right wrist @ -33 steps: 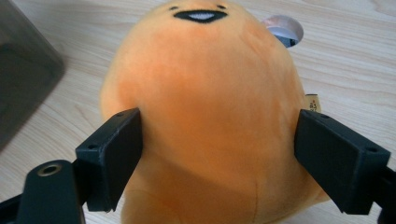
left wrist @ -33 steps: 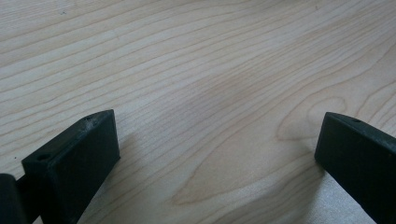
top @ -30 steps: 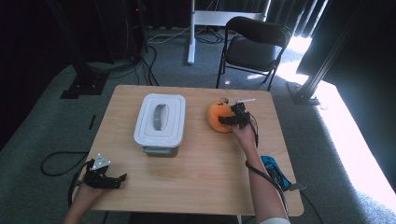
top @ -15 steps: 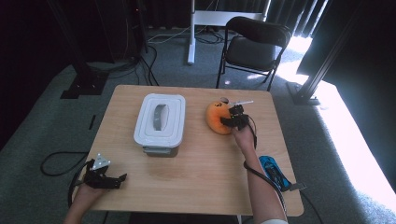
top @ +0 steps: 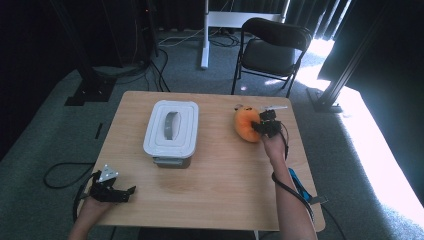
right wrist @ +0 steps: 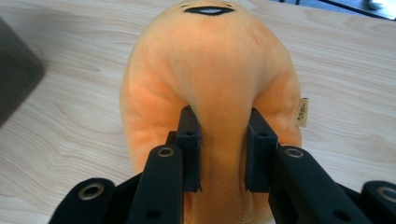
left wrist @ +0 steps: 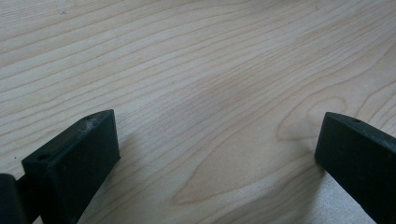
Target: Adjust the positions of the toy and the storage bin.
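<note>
Orange plush toy [top: 246,125] sits at the far right part of the wooden table [top: 220,185], well apart from the white lidded container [top: 171,131] that stands to its left; in the right gripper view the plush [right wrist: 210,70] bulges up above the jaws, a small dark embroidered mark at its top and a little fabric tag [right wrist: 302,112] on its right flank. Right gripper [top: 266,125] comes at the toy from the near right side, held in the person's right hand; its jaws have just been closing and now pinch a fold of the soft orange fabric between them, the pads [right wrist: 190,140] pressed into the plush so that the fabric puckers in a ridge; the right gripper [right wrist: 223,149] is thus clenched on the toy. Left gripper [top: 114,189] rests at the near left corner of the table in the person's left hand, far from both toy and container; in the left gripper view the left gripper [left wrist: 217,154] shows its two black jaws standing wide apart over bare wood grain, released, with nothing between them. A blue object [top: 299,182] lies near the right edge of the table beside the right forearm; beyond the table a black folding chair [top: 272,50] stands on the grey carpet.
</note>
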`<state>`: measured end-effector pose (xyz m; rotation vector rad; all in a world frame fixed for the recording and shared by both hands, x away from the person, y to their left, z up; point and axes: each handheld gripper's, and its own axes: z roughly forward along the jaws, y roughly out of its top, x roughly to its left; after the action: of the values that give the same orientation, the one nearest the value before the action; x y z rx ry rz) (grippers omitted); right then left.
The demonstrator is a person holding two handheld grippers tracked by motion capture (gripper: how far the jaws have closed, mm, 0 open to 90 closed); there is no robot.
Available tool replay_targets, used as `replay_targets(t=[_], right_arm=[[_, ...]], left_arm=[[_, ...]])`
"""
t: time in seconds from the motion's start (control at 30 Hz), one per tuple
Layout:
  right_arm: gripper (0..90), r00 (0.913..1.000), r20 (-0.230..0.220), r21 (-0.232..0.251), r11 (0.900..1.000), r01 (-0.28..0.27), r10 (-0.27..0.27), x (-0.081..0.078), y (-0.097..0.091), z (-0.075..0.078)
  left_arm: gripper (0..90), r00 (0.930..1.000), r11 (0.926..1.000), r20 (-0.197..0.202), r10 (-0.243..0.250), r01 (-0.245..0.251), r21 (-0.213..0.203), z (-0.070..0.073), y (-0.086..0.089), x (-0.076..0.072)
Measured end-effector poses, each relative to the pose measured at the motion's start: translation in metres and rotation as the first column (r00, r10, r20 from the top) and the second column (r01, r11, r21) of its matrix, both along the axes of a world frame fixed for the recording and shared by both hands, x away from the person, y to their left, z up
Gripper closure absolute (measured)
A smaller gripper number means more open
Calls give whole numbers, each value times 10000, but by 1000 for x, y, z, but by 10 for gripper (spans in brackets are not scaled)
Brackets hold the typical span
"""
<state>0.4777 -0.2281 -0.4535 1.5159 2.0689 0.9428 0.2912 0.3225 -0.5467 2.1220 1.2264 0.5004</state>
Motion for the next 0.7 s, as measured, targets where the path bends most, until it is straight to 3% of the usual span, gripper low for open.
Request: replay_targets(t=[0.13, 0.4, 0.7], right_arm=[[723, 9994, 117, 72, 9994, 325, -326, -5, -21, 7], [723, 9947, 261, -317, 9944, 1005, -997, -12, -62, 16], [722, 9860, 258, -528, 9847, 1661, -1650, -20, -94, 16]], left_arm=[[2, 10000, 10000, 0, 0, 0, 0, 0, 0, 0], [2, 10000, 10000, -3, -1, 1, 2, 0, 0, 0], [2, 10000, 10000, -1, 6, -6, -4, 0, 0, 0]])
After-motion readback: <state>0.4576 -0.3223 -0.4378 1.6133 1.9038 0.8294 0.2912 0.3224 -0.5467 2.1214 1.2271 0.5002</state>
